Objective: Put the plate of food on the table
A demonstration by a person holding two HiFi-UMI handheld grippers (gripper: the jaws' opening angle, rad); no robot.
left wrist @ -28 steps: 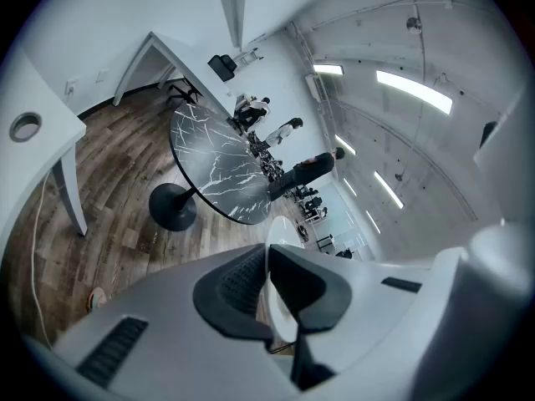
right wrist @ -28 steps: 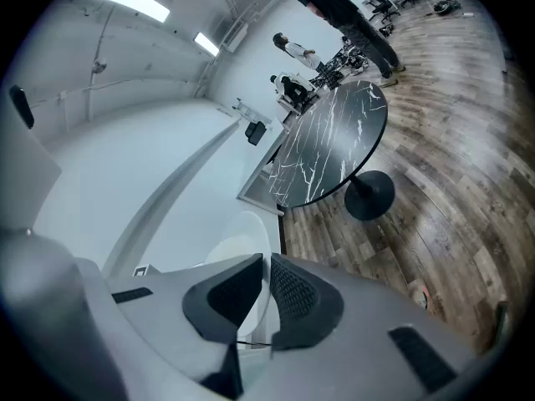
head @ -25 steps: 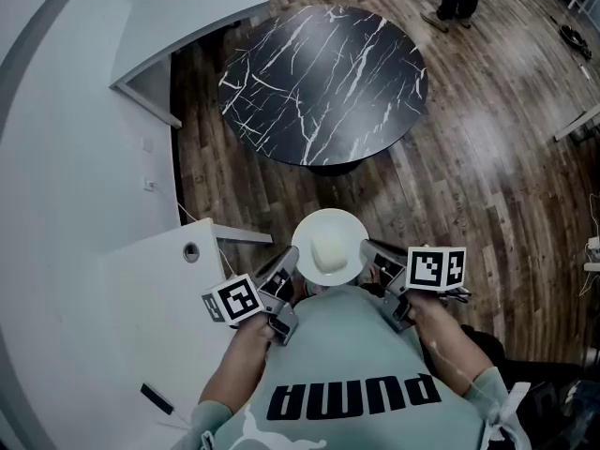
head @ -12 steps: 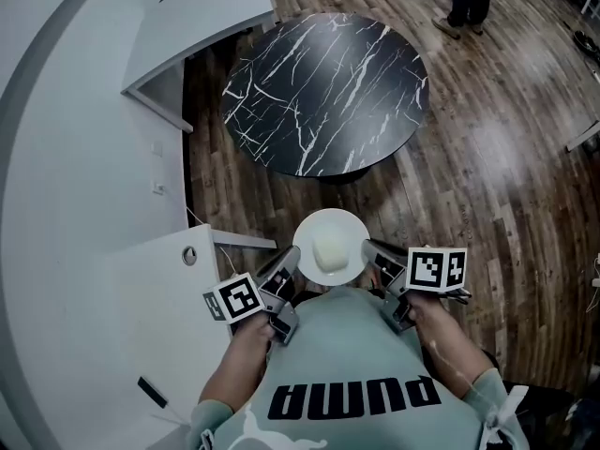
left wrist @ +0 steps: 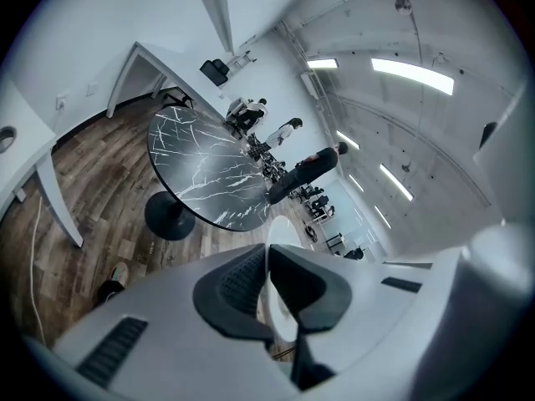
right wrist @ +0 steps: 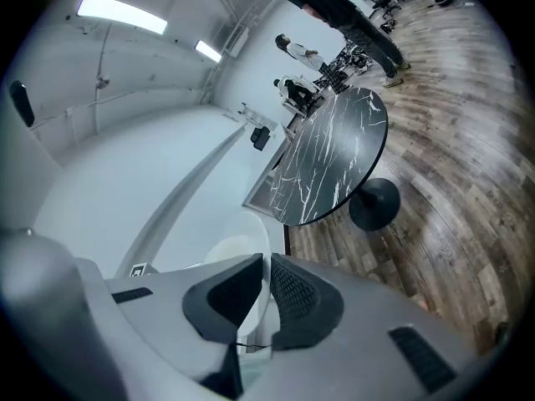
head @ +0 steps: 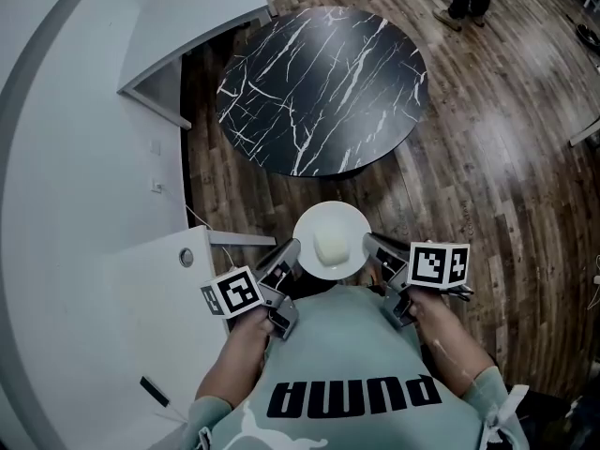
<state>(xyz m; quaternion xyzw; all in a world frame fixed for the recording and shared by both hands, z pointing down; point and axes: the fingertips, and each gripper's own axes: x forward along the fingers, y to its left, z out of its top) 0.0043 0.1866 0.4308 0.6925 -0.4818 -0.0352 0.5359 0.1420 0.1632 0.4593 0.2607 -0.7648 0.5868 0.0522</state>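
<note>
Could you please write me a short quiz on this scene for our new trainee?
1. True or false: the plate already rests on the round black table.
2. What do the left gripper and the right gripper clamp? A) the plate's rim B) the food C) nothing
3. Fill in: the table stands on a ___ floor.
Key: 1 false, both grippers hold it short of the table; 2 A; 3 wooden.
</note>
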